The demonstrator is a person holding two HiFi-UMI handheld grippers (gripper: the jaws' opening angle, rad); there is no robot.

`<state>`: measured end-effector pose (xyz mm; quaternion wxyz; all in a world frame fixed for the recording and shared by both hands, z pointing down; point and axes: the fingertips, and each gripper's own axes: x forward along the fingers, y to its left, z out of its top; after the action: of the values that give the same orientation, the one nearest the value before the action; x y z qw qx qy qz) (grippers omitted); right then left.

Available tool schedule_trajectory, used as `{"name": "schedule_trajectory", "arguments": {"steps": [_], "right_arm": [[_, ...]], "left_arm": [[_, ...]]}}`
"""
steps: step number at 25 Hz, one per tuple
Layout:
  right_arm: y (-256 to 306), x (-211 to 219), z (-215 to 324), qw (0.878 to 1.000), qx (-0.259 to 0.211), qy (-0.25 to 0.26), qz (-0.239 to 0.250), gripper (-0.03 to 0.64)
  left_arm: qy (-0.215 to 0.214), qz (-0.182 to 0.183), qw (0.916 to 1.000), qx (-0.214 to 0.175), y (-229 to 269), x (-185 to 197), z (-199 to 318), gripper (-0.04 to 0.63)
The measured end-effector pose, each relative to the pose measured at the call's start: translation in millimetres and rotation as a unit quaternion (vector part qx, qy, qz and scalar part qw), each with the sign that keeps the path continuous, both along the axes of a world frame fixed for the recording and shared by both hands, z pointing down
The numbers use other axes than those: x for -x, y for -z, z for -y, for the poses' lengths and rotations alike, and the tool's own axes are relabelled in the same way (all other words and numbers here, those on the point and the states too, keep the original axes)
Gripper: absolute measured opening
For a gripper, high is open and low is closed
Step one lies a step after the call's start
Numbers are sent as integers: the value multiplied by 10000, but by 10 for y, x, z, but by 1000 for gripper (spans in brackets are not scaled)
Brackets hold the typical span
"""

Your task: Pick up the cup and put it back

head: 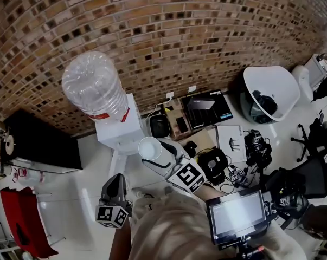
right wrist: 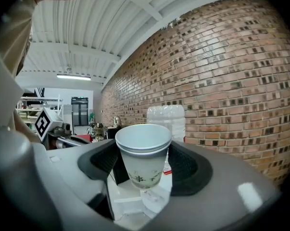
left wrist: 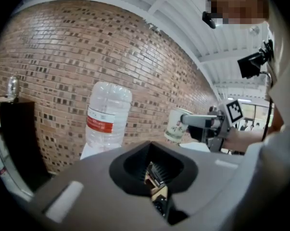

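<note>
The right claw [right wrist: 145, 166] was clamped on the paper cup [right wrist: 143, 146], lifted clear, while the left claw [left wrist: 157, 178] sat closed and empty; setting it down upright and releasing seemingly came next.

Right hand-held gripper [right wrist: 144, 171] clasps cup [right wrist: 143, 146]; left hand-held gripper [left wrist: 156, 179] closed.

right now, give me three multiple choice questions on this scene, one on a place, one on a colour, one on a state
1. Where is the cup? A in a sink; B between the jaws of the right gripper; C on a plate.
2. What colour is the label on the water bottle? A blue; B green; C red.
3. How does the cup stand? A mouth up; B upside down; C crushed flat.
Answers: 1 B, both pads press its sides in the right gripper view. 2 C, a red band wraps the bottle. 3 A, its open rim faces up.
</note>
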<state>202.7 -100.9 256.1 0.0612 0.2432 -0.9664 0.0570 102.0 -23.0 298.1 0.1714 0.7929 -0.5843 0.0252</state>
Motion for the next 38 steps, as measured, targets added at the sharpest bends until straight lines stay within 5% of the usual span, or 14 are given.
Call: {"name": "schedule_trajectory", "arguments": {"steps": [8, 18, 28, 38], "right_arm": [[46, -589, -463, 9993, 123, -136, 312, 327], [-466, -925, -804, 9987, 384, -327, -65, 327], [-630, -586, -1042, 9982, 456, 45, -378, 327], [-534, -16, -1221, 9987, 351, -131, -340, 327]], "left_arm": [[-22, 78, 9999, 64, -163, -329, -222, 0], [-96, -74, 9996, 237, -401, -425, -422, 0], [-98, -166, 9994, 278, -601, -226, -584, 0], [-391, -144, 9985, 360, -595, 259, -821, 0]]}}
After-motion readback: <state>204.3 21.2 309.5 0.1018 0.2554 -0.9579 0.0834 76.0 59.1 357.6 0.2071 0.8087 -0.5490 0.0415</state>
